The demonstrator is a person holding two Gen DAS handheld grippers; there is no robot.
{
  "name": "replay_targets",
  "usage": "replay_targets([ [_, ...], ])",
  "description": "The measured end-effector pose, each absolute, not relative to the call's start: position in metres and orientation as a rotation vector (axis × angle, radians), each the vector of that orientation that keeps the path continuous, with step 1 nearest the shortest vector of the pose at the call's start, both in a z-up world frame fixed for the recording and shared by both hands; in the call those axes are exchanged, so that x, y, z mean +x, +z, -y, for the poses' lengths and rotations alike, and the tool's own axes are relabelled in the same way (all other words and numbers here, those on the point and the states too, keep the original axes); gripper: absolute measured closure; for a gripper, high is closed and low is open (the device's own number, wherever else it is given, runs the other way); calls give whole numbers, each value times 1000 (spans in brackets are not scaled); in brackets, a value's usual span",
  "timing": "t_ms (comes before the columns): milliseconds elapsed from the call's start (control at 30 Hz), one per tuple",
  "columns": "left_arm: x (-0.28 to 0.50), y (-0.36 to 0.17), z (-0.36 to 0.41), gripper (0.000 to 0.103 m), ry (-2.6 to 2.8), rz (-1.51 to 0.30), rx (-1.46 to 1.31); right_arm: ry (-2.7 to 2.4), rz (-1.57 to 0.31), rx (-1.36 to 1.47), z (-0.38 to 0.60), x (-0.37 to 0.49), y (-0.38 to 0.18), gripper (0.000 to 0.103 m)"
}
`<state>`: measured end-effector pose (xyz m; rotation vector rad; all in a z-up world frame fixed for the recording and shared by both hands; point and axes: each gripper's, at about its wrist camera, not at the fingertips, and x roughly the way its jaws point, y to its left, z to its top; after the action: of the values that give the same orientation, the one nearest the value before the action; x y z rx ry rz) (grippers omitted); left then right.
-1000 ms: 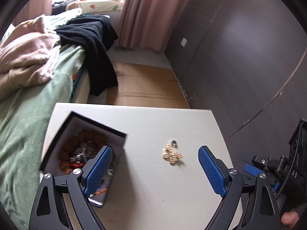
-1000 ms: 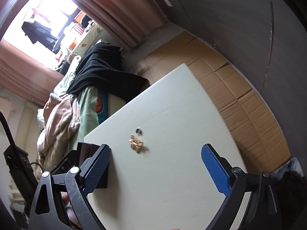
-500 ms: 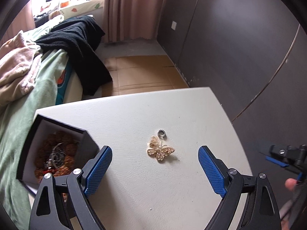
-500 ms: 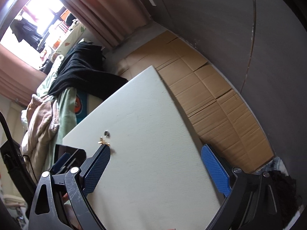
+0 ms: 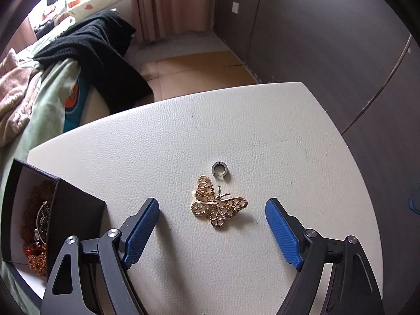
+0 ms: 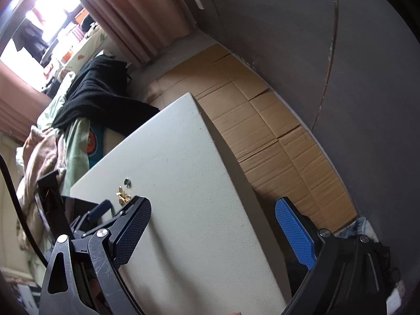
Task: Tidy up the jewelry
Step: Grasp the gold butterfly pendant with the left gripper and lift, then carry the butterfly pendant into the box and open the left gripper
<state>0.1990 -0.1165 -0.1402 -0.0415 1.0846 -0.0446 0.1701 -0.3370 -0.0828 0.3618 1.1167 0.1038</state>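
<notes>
A gold butterfly brooch [image 5: 218, 204] lies back-up on the white table [image 5: 183, 136], with a small silver ring [image 5: 220, 169] just beyond it. My left gripper [image 5: 212, 210] is open, its blue fingers on either side of the brooch, close above the table. An open black jewelry box [image 5: 65, 210] with beads and chains stands at the left. In the right wrist view the brooch [image 6: 123, 196] and ring [image 6: 127, 182] are far left; my right gripper [image 6: 212, 215] is open and empty over the table's right part.
A bed with green sheet, pink blanket and black garment [image 5: 99, 50] lies beyond the table's left. Flattened cardboard [image 6: 275, 136] covers the floor along a dark wall [image 5: 328, 39]. The table's right edge [image 6: 236, 162] runs under my right gripper.
My left gripper has moved right and down from over the box, so the brooch now sits between its fingers. My right gripper has drifted right, toward the table's edge.
</notes>
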Motion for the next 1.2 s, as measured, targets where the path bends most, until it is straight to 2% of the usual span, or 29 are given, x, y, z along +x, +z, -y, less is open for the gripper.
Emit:
replay_targets([
  [67,197,-141,118,26,-27,-1075,-19,113,-1114,351,332,170,-82,7],
  [133,196,-139,116,42,-21,-1067,-20,128,-1119,339,327,171,-82,7],
  [167,196,-137,115,59,-17,-1067,-22,132,-1123,332,325,171,-83,7],
  [200,196,-136,114,61,-11,-1071,-23,132,-1126,328,324,172,-84,7],
  [433,189,-130,103,61,-35,-1078,-72,114,-1125,328,325,173,-86,7],
  [767,172,-88,71,61,-9,-975,-192,194,-1095,360,305,182,-85,9],
  [933,160,-71,52,61,5,-929,-253,233,-1084,317,280,187,-87,21],
  [1000,156,-67,40,61,28,-912,-288,258,-1083,308,268,189,-89,30],
  [1133,148,-58,19,61,36,-877,-349,285,-1086,289,247,199,-95,37],
  [1200,145,-54,9,61,44,-863,-367,303,-1097,282,237,206,-100,51],
])
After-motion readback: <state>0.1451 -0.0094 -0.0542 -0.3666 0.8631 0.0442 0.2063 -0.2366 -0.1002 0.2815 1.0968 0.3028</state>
